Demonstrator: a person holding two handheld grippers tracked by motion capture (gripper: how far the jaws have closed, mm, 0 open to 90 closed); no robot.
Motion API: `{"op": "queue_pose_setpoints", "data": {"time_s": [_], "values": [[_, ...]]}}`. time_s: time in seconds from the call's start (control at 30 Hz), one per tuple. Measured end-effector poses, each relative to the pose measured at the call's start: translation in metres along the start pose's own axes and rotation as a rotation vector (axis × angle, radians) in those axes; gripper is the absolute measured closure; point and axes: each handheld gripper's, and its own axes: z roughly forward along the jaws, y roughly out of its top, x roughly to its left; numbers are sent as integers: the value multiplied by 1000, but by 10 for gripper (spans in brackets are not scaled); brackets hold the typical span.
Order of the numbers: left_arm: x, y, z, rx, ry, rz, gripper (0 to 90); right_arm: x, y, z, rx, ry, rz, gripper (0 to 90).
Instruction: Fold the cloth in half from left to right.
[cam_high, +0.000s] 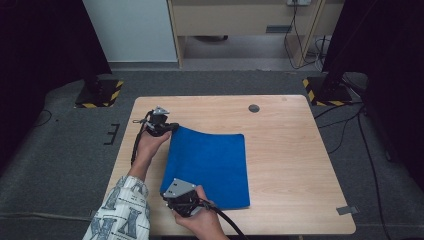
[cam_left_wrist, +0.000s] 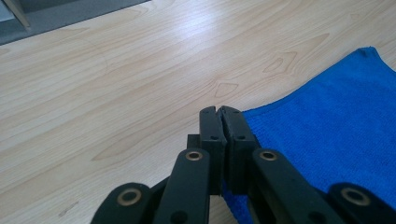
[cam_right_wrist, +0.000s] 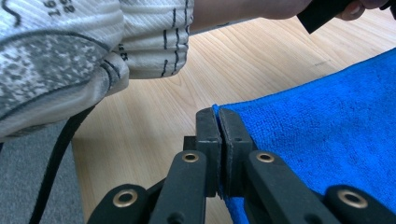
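The left gripper (cam_high: 167, 127) and right gripper (cam_high: 176, 200) each have their jaws clamped on a corner of the blue cloth (cam_high: 210, 165), whose body spreads away beyond the jaws over the wooden table (cam_high: 290, 150). The step looks like lifting one edge to fold; next, both corners should travel together across the cloth.

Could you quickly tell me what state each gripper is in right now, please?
Left gripper: shut on the far left corner of the blue cloth.
Right gripper: shut on the near left corner of the blue cloth.
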Motion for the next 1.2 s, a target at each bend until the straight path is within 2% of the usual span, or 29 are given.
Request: {"op": "queue_pose_setpoints", "data": {"time_s": [0.13,0.27,0.33,0.5,0.63,0.7,0.8,0.97,1.2], "values": [[4,-2,-6,11,7,6,880,5,3,5,-7,7,-5,882],[8,-2,-14,-3,13,-22,880,10,9,12,-34,24,10,882],[9,-2,-16,1,16,-15,879,13,11,14,-40,25,6,882],[9,-2,-14,1,11,-25,879,7,11,11,-39,24,21,880],[2,1,-4,9,5,-26,878,2,6,3,-31,16,21,879],[-4,4,2,1,-3,-39,877,-2,2,-4,-27,8,21,879],[-14,9,10,-7,-14,-34,877,-8,-5,-15,-26,-7,27,879],[-28,16,27,14,-31,-32,876,-20,-20,-30,-22,-44,50,880],[-54,28,45,16,-60,2,876,-31,-34,-47,-12,-66,72,880]]}}
